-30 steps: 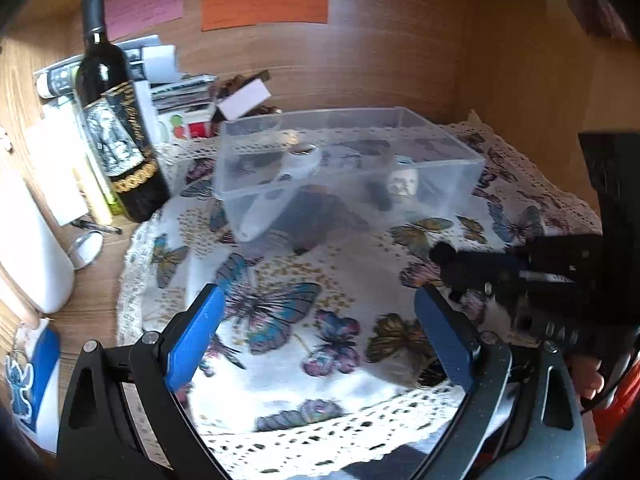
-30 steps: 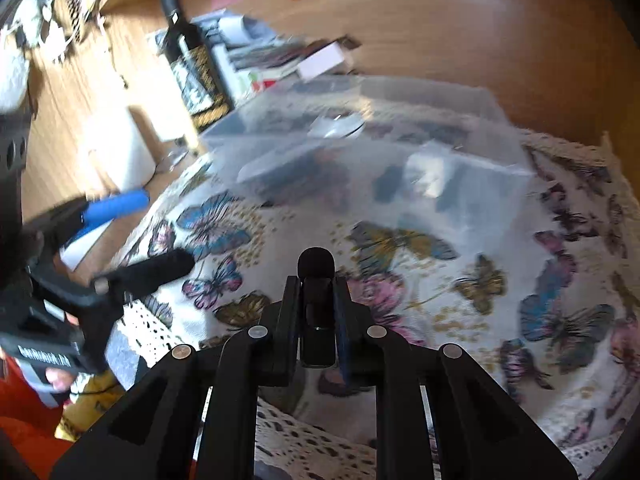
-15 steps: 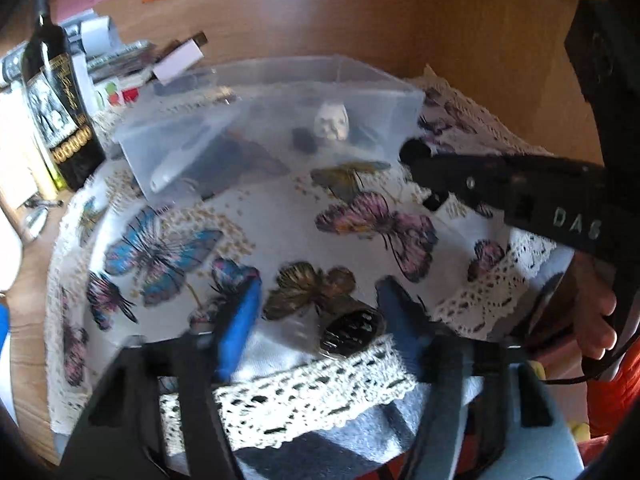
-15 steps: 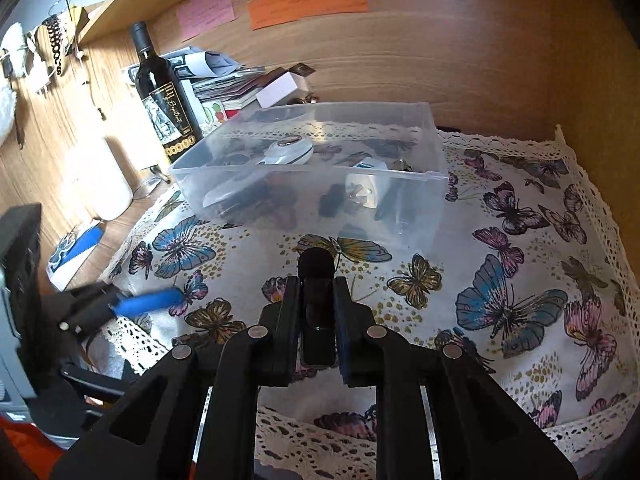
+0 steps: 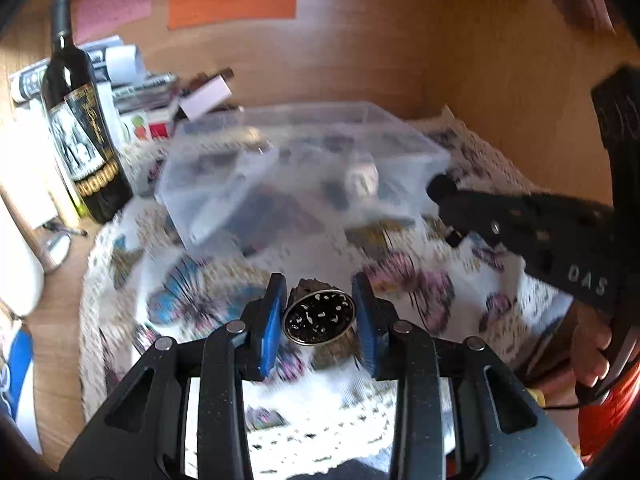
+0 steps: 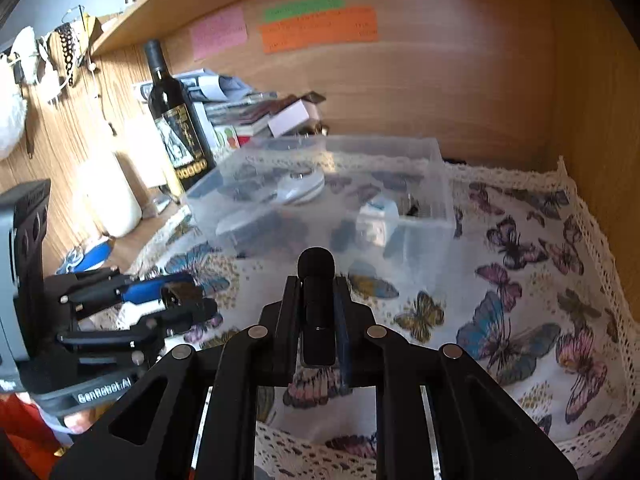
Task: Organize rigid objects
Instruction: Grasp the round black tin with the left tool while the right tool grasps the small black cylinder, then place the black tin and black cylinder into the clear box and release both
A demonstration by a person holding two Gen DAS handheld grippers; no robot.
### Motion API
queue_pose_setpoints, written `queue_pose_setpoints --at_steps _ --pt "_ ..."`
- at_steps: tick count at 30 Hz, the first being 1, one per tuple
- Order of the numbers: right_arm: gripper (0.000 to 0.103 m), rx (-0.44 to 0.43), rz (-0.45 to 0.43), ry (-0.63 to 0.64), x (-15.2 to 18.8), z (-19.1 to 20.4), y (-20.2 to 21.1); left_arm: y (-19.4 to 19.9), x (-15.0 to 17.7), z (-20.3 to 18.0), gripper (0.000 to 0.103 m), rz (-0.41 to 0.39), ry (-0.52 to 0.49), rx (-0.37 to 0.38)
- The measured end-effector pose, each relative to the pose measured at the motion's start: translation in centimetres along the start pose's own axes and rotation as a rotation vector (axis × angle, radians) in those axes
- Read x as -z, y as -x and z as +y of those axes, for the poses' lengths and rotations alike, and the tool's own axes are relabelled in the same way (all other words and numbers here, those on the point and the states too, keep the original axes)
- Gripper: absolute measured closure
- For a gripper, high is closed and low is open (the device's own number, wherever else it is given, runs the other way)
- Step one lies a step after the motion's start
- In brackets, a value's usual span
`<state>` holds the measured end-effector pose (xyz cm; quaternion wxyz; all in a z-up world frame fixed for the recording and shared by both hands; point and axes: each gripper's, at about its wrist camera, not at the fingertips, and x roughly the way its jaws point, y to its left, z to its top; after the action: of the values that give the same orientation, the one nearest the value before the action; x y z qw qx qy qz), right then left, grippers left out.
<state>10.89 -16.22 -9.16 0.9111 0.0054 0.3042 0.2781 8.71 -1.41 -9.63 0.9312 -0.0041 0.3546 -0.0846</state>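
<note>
My left gripper is shut on a small round black-and-gold speckled object and holds it above the butterfly cloth. It also shows in the right wrist view, low on the left. My right gripper is shut on a small black microphone, in front of the clear plastic bin. The bin holds several small items, among them a white disc and a white block.
A dark wine bottle stands left of the bin, with stacked papers and boxes behind it. A white jug stands at the left. Wooden walls close the back and right. The cloth's lace edge runs along the right.
My left gripper has closed on the round speckled object at the cloth's front edge and lifted it. My right gripper has stayed shut on the microphone and moved slightly nearer the bin.
</note>
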Motion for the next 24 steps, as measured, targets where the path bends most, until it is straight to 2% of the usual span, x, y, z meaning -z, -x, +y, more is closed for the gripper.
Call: queue_pose_setpoints --at_steps 14,20,24 --pt "0.089 0.009 -0.113 0.026 -4.9 0.0 0.0 0.1 -7.4 3.3 0.069 -0.092 0.010 -0.058" --pt "0.089 0.012 -0.134 0.028 -7.2 -0.4 -1.2 -1.1 -9.2 4.0 0.069 -0.103 0.024 -0.056" --pt "0.089 0.011 -0.111 0.028 -8.1 -0.4 -3.2 -3.2 -9.9 4.1 0.069 -0.075 0.027 -0.043"
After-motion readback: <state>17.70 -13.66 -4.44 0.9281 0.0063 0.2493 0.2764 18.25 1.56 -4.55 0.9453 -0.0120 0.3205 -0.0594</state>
